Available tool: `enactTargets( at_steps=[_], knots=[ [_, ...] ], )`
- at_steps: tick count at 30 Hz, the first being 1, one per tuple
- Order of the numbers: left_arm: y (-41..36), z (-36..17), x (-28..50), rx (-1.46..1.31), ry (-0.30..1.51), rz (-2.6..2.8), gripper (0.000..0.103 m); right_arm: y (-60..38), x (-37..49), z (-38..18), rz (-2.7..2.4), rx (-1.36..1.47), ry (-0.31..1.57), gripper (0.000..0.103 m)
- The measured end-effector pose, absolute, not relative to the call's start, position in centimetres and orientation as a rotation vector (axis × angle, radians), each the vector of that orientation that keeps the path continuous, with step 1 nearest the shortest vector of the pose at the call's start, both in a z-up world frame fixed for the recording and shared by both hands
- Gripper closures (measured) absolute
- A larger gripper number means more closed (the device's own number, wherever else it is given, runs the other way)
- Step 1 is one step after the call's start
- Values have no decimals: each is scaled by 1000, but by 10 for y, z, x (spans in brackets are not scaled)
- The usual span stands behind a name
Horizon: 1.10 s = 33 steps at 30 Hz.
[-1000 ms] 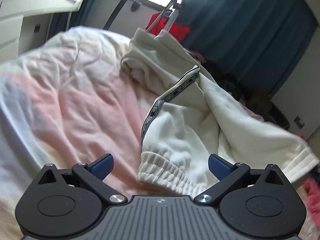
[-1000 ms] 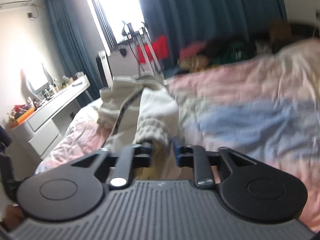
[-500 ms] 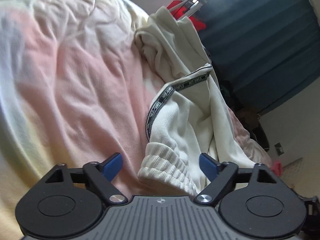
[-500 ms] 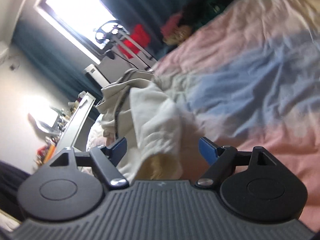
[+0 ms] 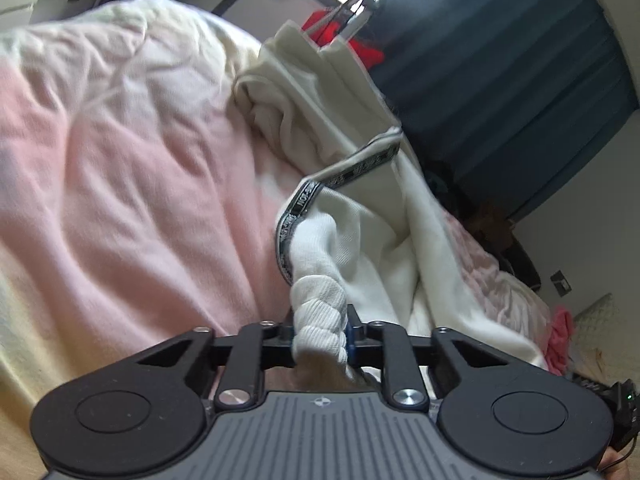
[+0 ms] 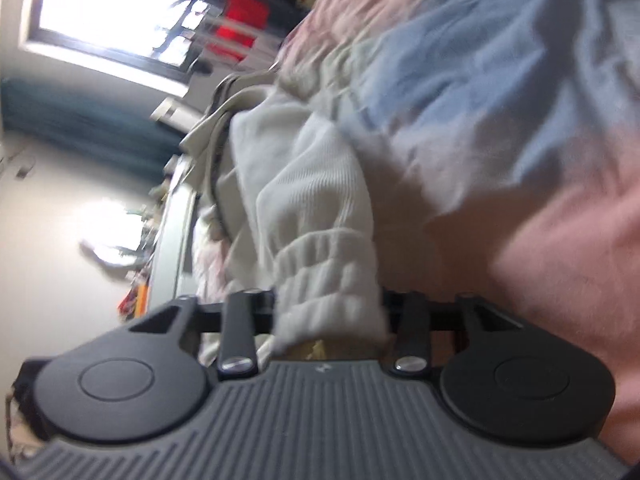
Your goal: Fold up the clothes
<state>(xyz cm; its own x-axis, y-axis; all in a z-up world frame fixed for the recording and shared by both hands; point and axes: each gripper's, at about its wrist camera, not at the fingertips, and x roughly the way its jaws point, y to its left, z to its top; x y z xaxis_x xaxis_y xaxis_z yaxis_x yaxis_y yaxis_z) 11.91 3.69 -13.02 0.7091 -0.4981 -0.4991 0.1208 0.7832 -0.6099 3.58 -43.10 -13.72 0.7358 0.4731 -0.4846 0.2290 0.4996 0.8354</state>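
A cream-white garment (image 5: 360, 184) with a black-and-white printed trim strip (image 5: 344, 176) lies bunched on the pink bedspread (image 5: 120, 184). My left gripper (image 5: 320, 330) is shut on one ribbed cuff (image 5: 320, 312) of it. In the right wrist view the same garment (image 6: 304, 184) lies on the pink and blue bedspread (image 6: 500, 120). My right gripper (image 6: 328, 316) is closed around a second ribbed cuff (image 6: 328, 280), which bunches thick between the fingers. That view is tilted and blurred.
Dark blue curtains (image 5: 520, 80), a clothes hanger (image 5: 360, 4) and a red item (image 5: 344, 40) stand behind the bed. A pink item (image 5: 560, 340) lies at the right. A white dresser (image 6: 172, 232) and a bright window (image 6: 120, 20) show in the right wrist view.
Both grippers were open around the cuffs half a second ago; both have now closed on them. The right gripper had let go a second ago and has rolled sideways.
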Motion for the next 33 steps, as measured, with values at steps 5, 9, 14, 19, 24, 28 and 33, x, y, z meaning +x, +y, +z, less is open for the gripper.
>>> enactTargets(
  at_steps=[5,9,14,19,24,28,33],
  knots=[
    [47,-102,106,-559,607,-326,88,-397,4,-119,122,972,648,78],
    [86,-71,120,-624,560,-217,89,-346,-21,-111,217,956,671,80],
    [136,-10,155,-489,505,-95,89,-240,-31,-96,395,939,683,80],
    [187,50,199,-248,473,25,89,-129,10,-90,564,945,692,80],
    [249,68,256,-146,500,212,90,-25,74,-96,719,1018,757,79],
    [300,40,308,-159,583,318,89,30,115,-108,773,1051,830,79],
    [336,-17,353,-236,730,331,87,43,143,-125,781,988,911,76]
  ],
)
